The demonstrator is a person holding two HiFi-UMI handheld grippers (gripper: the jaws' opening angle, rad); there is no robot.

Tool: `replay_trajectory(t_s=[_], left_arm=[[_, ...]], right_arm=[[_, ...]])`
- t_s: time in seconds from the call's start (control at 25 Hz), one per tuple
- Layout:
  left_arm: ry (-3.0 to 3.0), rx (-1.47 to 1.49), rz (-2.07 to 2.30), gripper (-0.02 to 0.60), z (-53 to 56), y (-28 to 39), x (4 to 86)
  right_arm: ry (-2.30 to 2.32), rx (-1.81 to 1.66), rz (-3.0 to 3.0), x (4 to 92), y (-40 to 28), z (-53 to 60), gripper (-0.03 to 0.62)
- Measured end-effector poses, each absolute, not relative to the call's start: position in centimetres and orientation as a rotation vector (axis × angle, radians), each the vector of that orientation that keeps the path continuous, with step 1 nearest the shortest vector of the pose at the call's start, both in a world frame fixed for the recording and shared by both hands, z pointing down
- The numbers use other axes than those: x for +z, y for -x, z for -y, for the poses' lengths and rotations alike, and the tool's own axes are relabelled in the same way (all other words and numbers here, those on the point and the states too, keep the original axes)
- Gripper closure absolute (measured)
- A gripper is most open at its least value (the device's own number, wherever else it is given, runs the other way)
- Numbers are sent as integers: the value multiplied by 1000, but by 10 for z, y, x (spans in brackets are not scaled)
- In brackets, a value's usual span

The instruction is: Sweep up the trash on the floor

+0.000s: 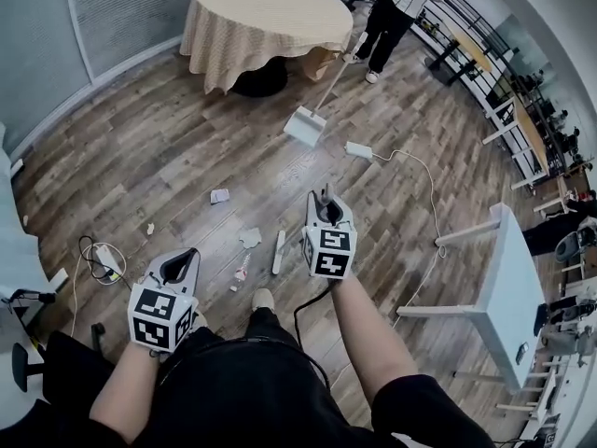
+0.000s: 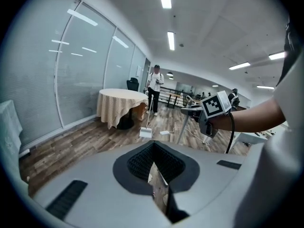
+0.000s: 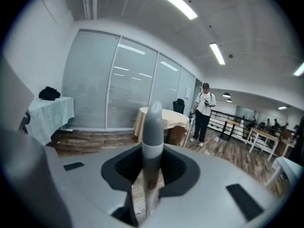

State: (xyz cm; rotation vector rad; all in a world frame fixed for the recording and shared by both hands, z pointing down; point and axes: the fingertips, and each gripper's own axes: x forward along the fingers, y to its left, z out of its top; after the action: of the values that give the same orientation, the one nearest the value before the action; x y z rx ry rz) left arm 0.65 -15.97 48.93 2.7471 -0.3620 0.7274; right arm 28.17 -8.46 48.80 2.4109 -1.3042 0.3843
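Observation:
My right gripper [image 1: 326, 211] is shut on the grey top of a broom handle [image 3: 153, 127], which stands upright between its jaws. The white broom head [image 1: 278, 252] rests on the wooden floor just left of it. Scraps of paper trash lie nearby: one [image 1: 219, 195] further out, one [image 1: 250, 237] beside the broom head, one [image 1: 241, 271] close to my foot. A white dustpan [image 1: 306, 124] with a long handle stands further away, near the round table. My left gripper [image 1: 182, 261] hangs low at the left, shut and holding nothing. The left gripper view shows the right gripper [image 2: 216, 106] and the dustpan [image 2: 145, 133].
A round table with a beige cloth [image 1: 266, 21] stands at the back. A person [image 1: 396, 12] stands right of it. A white power strip [image 1: 359, 150] and its cable lie on the floor. A white table [image 1: 508, 287] is at the right, another power strip [image 1: 107, 258] at the left.

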Motion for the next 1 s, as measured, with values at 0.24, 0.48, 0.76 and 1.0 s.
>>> replay_trajectory(t_s=[0.24,0.48,0.76,1.0], left_arm=[[-2711,719,602,586,168,-32,480],[-2657,733,779,586,155,-49,476],[-2617,808,847,586,147,-51,488],[-2615,786,883,586,148,-44,483]], right_arm=[[-2252,364,1479,517,-320,112,499],[-1999,390,1777,546,-322,148,500],[-1716,437,2105,558,-264,171,497],[-1538,442,2230,559,-214,163,494]])
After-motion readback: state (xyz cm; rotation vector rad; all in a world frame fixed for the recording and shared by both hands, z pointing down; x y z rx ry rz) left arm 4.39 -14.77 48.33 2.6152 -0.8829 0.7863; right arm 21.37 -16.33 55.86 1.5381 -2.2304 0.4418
